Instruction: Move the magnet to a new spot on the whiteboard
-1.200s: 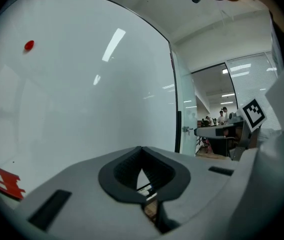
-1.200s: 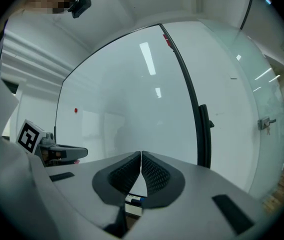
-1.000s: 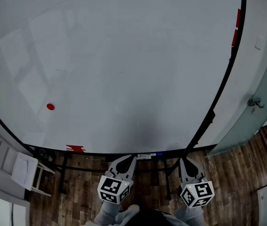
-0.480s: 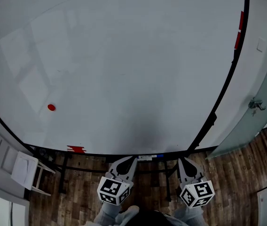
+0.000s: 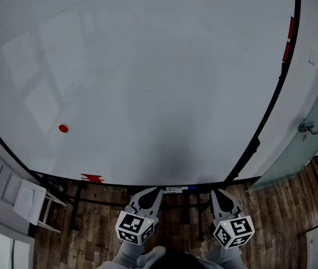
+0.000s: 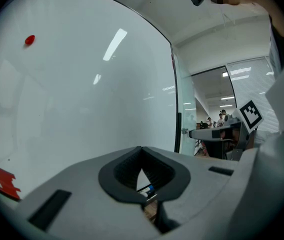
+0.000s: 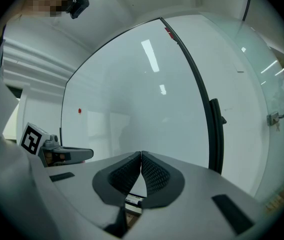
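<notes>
The whiteboard (image 5: 148, 66) is taking up most of the head view. Its white face is lying bare across nearly its whole width, giving wide open room above and to the right of the magnet (image 5: 63, 129). A black frame (image 5: 271, 94) is running down the right edge and curving along the bottom. Past that right edge a glass partition (image 5: 316, 128) is standing, and a wooden floor (image 5: 282, 206) is showing below the board. At the lower left a white frame (image 5: 27, 200) is leaning just beside the board's corner.

Under the bottom edge the 2 hand-held grippers are pointing toward the board side by side, both sitting below its lower rim. The left hand-held gripper (image 5: 152, 191) is showing its jaws pressed together tip to tip with nothing pinched between them. The right hand-held gripper (image 5: 220, 193) is closed in the same way and is also carrying nothing.

2 red strips (image 5: 289, 38) are sitting on the upper right frame. A red jagged mark (image 5: 91, 178) is lying at the bottom edge, to the left of the left hand-held gripper, and a marker (image 5: 177, 189) is resting on the ledge between the 2 tools.

The magnet, a small red disc, is sitting on the board's lower left part, near the left edge and above the red jagged mark. It is lying up and to the left of the left hand-held gripper, well apart from it, and farther again from the right one.
</notes>
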Demonstrator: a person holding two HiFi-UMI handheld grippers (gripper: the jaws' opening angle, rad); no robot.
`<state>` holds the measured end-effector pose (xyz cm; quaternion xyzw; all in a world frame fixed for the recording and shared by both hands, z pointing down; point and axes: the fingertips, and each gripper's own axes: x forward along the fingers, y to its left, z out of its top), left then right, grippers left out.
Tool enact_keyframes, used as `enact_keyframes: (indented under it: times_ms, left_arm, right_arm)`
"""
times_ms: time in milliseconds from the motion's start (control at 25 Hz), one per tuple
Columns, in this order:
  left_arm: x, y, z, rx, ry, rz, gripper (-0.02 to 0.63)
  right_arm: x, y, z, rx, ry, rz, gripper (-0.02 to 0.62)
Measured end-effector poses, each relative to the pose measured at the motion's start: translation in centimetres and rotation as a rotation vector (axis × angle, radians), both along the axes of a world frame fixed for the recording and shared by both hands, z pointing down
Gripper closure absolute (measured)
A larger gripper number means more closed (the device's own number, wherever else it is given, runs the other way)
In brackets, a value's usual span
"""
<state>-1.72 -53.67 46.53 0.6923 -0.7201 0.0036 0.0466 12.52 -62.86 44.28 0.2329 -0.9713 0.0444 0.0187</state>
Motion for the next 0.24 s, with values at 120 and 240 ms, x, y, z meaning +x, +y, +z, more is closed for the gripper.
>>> enact_keyframes:
  times_ms: [120, 240]
  left_arm:
    - [0.05, -0.02, 0.01, 0.0, 0.001, -0.002, 0.597]
    - [0.08, -0.01, 0.01, 0.001, 0.002, -0.002, 0.597]
  right_arm:
    - [-0.16, 0.07, 0.03, 0.0, 0.002, -0.007, 0.568]
    - [-0.22, 0.09, 0.08, -0.002, 0.002, -0.009, 0.568]
